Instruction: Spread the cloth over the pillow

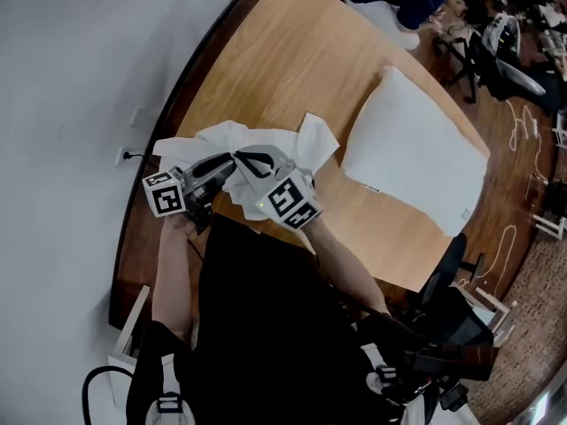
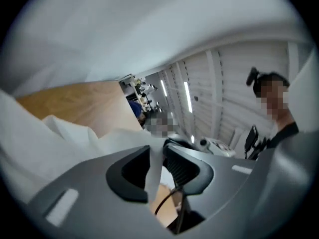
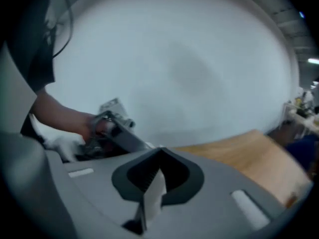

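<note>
Cloth (image 1: 266,140) bunched left of the bare pillow (image 1: 416,149); spreading remains. Your right hand-held gripper (image 3: 157,176) pinches it; your left hand-held gripper (image 2: 158,156), slightly parted, straddles a fold.

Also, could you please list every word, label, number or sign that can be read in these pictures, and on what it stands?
No text can be read in any view.
Small tag at the edge of the pillow: too small to read.
Marker cubes: only black and white square patterns, no letters or numbers.
Cloth: no print visible.
</note>
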